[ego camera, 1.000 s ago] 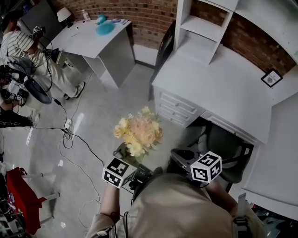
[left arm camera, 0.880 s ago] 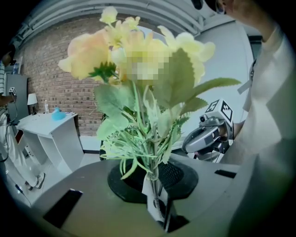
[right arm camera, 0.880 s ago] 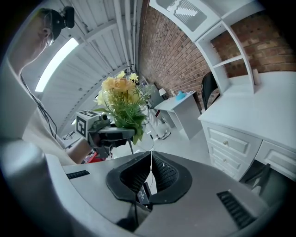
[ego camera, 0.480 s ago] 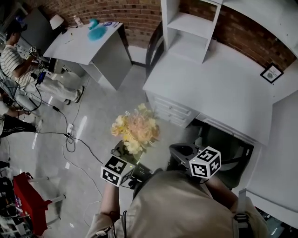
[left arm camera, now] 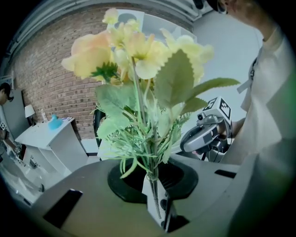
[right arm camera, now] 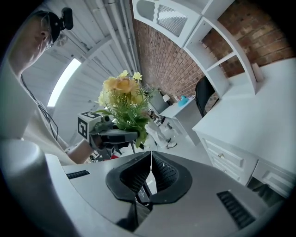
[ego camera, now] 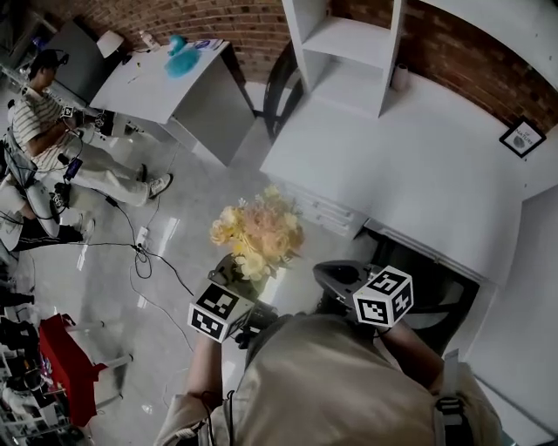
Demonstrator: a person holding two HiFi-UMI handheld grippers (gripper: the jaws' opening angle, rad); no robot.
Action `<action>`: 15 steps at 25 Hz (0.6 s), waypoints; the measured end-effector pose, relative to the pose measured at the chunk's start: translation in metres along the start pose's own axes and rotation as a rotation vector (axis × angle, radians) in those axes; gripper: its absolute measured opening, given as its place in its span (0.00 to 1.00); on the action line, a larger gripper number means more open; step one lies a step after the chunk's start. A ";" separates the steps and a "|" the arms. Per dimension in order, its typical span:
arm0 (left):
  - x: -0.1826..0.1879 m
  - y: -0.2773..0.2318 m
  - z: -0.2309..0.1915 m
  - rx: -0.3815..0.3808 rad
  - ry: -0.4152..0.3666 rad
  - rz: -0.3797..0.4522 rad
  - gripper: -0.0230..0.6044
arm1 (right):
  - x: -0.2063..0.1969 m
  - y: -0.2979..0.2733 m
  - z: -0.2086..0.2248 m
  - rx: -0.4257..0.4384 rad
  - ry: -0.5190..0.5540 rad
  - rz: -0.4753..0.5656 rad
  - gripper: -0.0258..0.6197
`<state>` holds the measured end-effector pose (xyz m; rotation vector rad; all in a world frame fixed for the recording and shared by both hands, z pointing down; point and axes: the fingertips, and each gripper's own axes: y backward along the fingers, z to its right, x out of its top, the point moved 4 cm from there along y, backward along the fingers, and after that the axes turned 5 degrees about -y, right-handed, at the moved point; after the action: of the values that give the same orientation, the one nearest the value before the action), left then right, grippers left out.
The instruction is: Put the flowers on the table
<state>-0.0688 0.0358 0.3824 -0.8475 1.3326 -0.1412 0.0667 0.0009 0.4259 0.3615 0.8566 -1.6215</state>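
Flowers (ego camera: 257, 237) in left gripper (left arm camera: 157, 203) hang near white desk (ego camera: 410, 157).

A lab room: brick wall (ego camera: 253, 26), white desks (ego camera: 410, 165), floor cables (ego camera: 142, 260).

Advanced the bunch of yellow and peach artificial flowers (ego camera: 257, 235) toward the white desk with drawers (ego camera: 418, 165). A second ago, seen over the bare grey floor (ego camera: 200, 200), apart from the desk corner. Now overlapping the near desk edge and lying just beside the drawer fronts in the head view.

Shifted leftward in the head view: the white open shelf unit (ego camera: 344, 52) on the desk. Pushed out to the right border: the small black-framed picture (ego camera: 523, 138).

Brought into view at left: the seated person in a striped shirt (ego camera: 39, 118), cut by the border half a second ago. Displaced rightward: the red stool with white legs (ego camera: 61, 366).
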 end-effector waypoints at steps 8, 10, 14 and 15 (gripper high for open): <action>0.014 -0.002 -0.009 0.032 -0.033 -0.026 0.11 | 0.012 0.002 0.012 0.014 -0.011 0.030 0.08; 0.014 -0.005 -0.012 0.026 -0.024 -0.021 0.11 | 0.013 0.002 0.012 0.020 -0.004 0.033 0.08; 0.016 -0.015 -0.023 0.026 -0.025 -0.018 0.11 | 0.018 0.002 0.020 0.001 -0.014 0.045 0.08; 0.017 -0.016 -0.025 0.022 -0.026 -0.018 0.11 | 0.018 0.002 0.022 -0.005 -0.018 0.046 0.08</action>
<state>-0.0804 0.0040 0.3790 -0.8402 1.2978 -0.1577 0.0687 -0.0275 0.4279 0.3607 0.8328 -1.5774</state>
